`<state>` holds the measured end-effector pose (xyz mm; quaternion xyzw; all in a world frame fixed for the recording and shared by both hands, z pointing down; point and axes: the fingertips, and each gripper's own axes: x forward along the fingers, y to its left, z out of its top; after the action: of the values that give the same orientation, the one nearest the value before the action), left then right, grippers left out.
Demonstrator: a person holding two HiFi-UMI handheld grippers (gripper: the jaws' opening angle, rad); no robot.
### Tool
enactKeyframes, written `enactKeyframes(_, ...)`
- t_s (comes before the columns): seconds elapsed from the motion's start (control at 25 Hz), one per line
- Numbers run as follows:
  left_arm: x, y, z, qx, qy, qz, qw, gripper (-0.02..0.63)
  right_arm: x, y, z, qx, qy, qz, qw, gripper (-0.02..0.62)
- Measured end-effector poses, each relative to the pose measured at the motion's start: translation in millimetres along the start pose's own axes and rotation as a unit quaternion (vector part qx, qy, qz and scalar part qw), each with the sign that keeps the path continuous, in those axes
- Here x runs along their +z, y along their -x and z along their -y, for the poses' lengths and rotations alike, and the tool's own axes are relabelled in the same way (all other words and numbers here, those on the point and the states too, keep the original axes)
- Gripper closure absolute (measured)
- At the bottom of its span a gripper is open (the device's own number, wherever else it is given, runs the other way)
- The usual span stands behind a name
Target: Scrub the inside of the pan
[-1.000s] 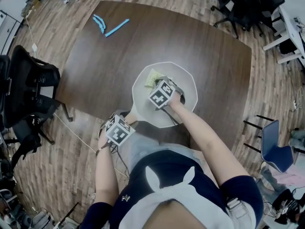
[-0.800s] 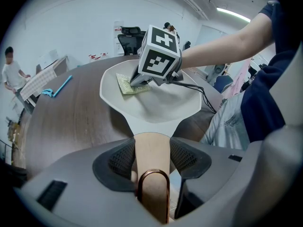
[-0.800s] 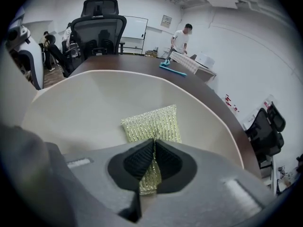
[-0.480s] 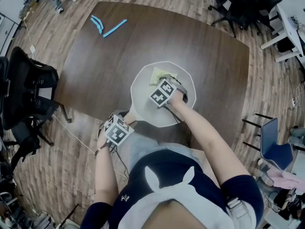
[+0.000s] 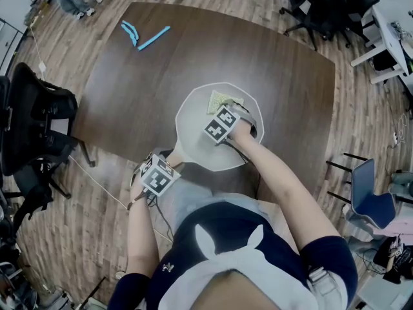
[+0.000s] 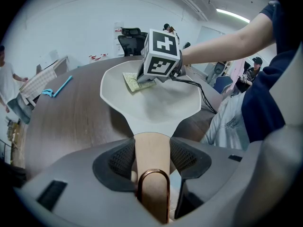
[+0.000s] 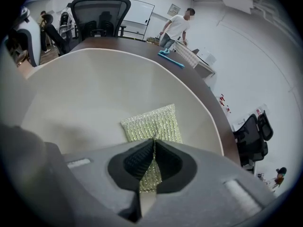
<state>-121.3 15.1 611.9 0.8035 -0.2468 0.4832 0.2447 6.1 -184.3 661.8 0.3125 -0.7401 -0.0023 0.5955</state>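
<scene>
A white pan (image 5: 193, 141) sits on the dark wooden table near its front edge. Its wooden handle (image 6: 151, 157) points toward me, and my left gripper (image 6: 151, 160) is shut on it. My right gripper (image 7: 154, 150) reaches down into the pan and is shut on a yellow-green scrubbing cloth (image 7: 154, 124). The cloth (image 5: 218, 100) lies flat against the pan's far inner side. In the left gripper view the right gripper (image 6: 142, 79) presses the cloth (image 6: 132, 82) onto the pan (image 6: 156, 108).
Blue tools (image 5: 145, 34) lie on the table's far left corner. A black office chair (image 5: 39, 121) stands at the left, a blue chair (image 5: 371, 199) at the right, more chairs at the back right. A person (image 7: 177, 25) stands beyond the table.
My right gripper has slid the cloth a little to the right along the pan's far side and rolled slightly. The left gripper and the pan have kept still.
</scene>
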Motion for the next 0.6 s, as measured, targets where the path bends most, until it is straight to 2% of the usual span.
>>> enactKeyframes(0.32, 1, -1, -2, 0.003, -0.002, 0.008, 1.0, 0.38, -12, -1, 3, -0.017, 0.044, -0.04, 0.998, 0.584)
enactKeyframes(0.6, -2, 1, 0, 0.004, 0.006, 0.004, 1.0, 0.38, -26, 0, 0, -0.005, 0.072, -0.08, 0.994, 0.584)
